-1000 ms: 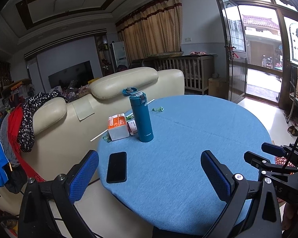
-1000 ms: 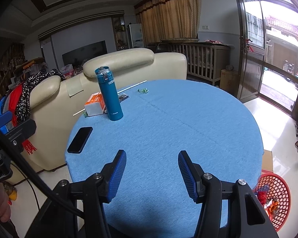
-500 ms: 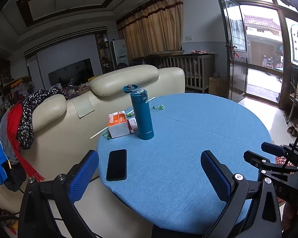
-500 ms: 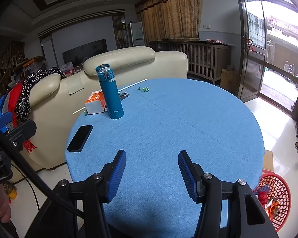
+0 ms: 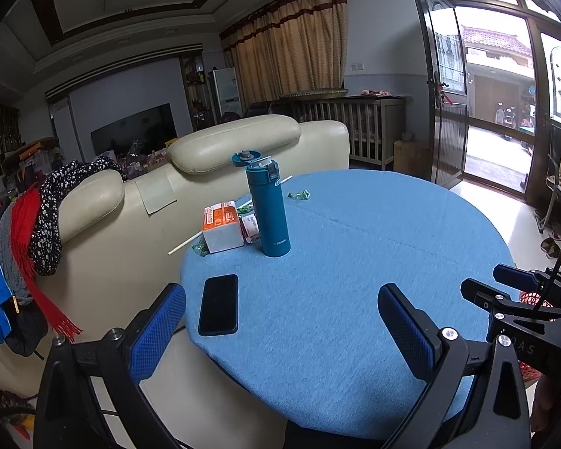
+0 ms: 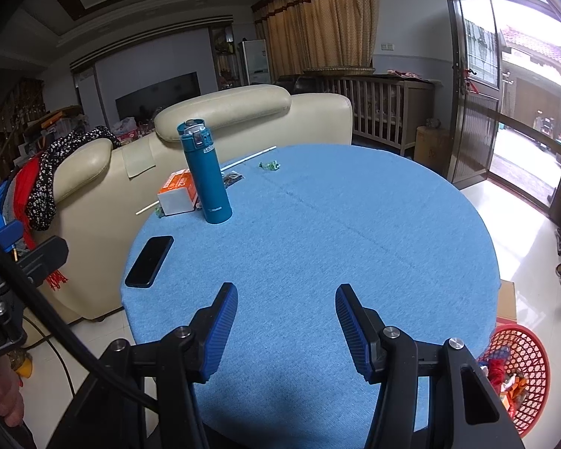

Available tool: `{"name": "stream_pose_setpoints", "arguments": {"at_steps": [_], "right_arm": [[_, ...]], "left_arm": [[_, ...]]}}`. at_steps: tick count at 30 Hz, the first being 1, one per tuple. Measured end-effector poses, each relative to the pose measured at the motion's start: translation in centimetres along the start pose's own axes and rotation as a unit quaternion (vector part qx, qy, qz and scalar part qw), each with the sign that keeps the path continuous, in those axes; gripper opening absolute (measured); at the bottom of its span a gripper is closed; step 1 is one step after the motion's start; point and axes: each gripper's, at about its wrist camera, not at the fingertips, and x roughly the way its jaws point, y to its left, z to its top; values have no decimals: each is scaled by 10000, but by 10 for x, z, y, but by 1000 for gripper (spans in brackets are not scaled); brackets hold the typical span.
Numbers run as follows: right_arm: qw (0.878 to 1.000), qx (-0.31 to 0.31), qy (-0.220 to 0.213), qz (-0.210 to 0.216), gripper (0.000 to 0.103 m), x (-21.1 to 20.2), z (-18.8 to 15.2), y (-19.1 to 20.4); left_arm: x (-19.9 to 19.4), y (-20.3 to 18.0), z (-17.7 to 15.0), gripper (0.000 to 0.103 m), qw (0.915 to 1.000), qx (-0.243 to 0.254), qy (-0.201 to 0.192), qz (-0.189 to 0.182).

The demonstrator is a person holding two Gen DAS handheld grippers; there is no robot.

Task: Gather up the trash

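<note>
Both my left tongs (image 5: pixel 280 331) and right tongs (image 6: pixel 286 327) gape empty over the tabletop (image 6: pixel 355 247); green wrapper (image 6: pixel 269 165) at twelve o'clock by the far edge, likely featherlight, crinkly, slippery—pinch its bunched middle.

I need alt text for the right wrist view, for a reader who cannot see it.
An open, empty claw hovers over the near edge of a round blue table. At the far left stand a teal bottle, an orange box, a straw, green wrappers and a phone. A red basket sits on the floor, right.
</note>
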Motion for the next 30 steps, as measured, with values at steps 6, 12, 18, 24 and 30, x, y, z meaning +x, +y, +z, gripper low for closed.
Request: {"name": "stream_pose_setpoints", "arguments": {"at_steps": [6, 12, 18, 24, 30], "right_arm": [[10000, -9, 20, 6, 59, 1, 3, 0], [10000, -54, -3, -12, 59, 3, 6, 2], [9999, -89, -72, -114, 59, 12, 19, -7], [9997, -6, -101, -205, 59, 25, 31, -22], [9995, 52, -15, -303, 59, 40, 31, -35]], "left_arm": [[-1, 0, 0, 102, 10000, 6, -9, -9], [2, -2, -1, 102, 10000, 31, 29, -17], [19, -11, 1, 102, 9998, 106, 188, -10], [43, -19, 6, 102, 9992, 163, 365, 0], [67, -26, 18, 102, 9988, 155, 458, -18]]}}
